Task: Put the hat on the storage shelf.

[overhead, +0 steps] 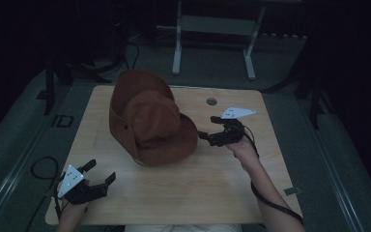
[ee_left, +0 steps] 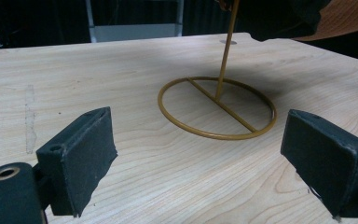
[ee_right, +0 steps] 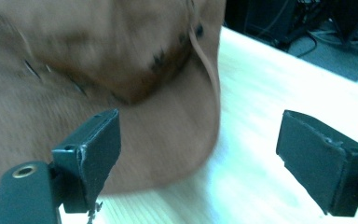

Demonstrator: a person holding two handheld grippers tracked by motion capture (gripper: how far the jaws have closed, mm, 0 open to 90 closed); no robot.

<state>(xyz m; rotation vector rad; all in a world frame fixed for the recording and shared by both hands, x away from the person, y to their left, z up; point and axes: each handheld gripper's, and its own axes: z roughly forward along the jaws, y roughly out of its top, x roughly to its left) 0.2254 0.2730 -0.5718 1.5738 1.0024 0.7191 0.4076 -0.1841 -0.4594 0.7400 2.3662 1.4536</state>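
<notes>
Resting near the front-left corner of the pale wooden surface (overhead: pixel 125 203), the left claw (overhead: pixel 99 174) has its jaws apart and empty. A brown soft felt wide-brimmed hat (overhead: pixel 149 125) sits mid-surface on a thin brass wire stand with a ring base (ee_left: pixel 216 108). The right claw (overhead: pixel 207 137), jaws apart, hovers just beside the brim. The hat looks light and floppy; its brim edge seems the best hold.

Brown hat (overhead: pixel 149 126): matt, suede-like cloth, faintly rough. Table (overhead: pixel 222 183): pale wood grain, smooth. Hat stand (ee_left: pixel 216 107): thin gold-toned metal, slightly glossy. Jaw pads: matt black.
</notes>
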